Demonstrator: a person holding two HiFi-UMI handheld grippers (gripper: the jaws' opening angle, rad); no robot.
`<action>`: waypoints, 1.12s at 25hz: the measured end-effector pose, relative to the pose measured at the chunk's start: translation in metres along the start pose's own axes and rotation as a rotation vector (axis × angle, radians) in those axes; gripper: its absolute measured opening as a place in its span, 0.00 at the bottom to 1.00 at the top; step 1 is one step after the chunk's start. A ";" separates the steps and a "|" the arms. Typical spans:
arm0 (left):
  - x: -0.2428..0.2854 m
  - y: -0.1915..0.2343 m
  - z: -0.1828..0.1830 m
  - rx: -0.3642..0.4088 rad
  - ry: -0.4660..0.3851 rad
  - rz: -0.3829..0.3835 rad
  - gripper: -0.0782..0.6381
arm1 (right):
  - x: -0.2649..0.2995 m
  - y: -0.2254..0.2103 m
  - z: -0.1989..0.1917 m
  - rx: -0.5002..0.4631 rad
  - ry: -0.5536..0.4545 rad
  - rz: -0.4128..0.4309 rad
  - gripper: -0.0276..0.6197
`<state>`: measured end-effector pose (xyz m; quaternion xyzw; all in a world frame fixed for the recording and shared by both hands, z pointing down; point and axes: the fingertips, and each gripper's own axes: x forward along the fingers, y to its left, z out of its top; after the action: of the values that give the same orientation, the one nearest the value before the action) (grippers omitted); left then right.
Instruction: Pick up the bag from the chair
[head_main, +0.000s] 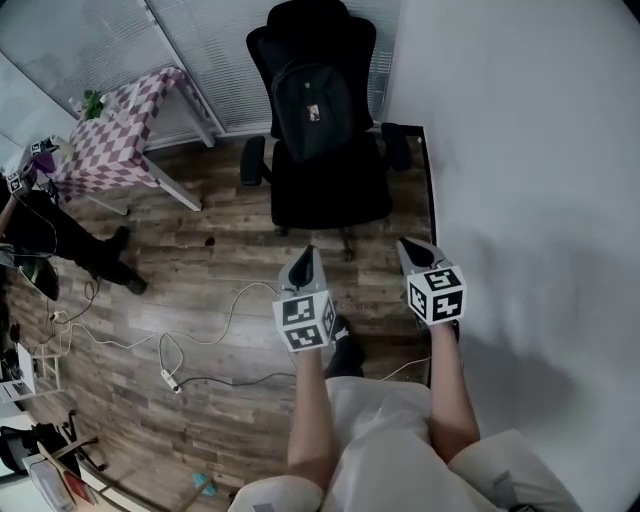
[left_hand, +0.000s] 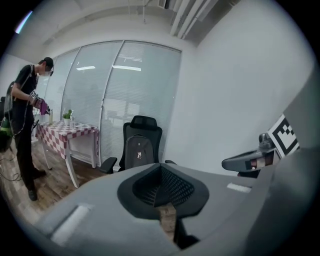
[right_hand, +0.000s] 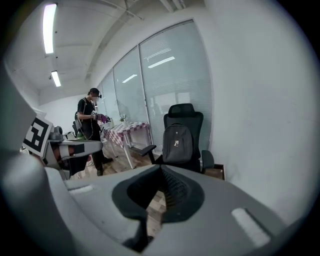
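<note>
Black backpack (head_main: 312, 108) is standing upright on the seat of the black office chair (head_main: 330, 195), leaning back against the backrest. Its long axis is running up the backrest, top toward the headrest, front panel with a small patch facing the grippers. Left gripper (head_main: 306, 252) and right gripper (head_main: 404, 243) are both pointing toward the chair, well apart from it, jaws pressed together with nothing between them. Chair is sitting beside the white wall (head_main: 520, 150). Checkered table (head_main: 120, 125) and a person (head_main: 70, 235) are standing off left.
</note>
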<state>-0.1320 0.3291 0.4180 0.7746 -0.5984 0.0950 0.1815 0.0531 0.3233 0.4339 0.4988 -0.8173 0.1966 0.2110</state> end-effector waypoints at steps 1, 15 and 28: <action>0.010 0.008 -0.003 -0.003 0.012 0.000 0.12 | 0.012 0.001 0.003 -0.015 0.012 0.000 0.05; 0.110 0.063 0.049 -0.006 -0.011 0.029 0.12 | 0.107 -0.031 0.059 0.035 -0.004 -0.015 0.04; 0.236 0.090 0.116 -0.093 0.014 0.043 0.12 | 0.221 -0.096 0.186 0.129 -0.179 0.183 0.04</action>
<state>-0.1638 0.0532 0.4126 0.7515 -0.6174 0.0766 0.2195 0.0200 0.0214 0.4088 0.4502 -0.8606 0.2222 0.0860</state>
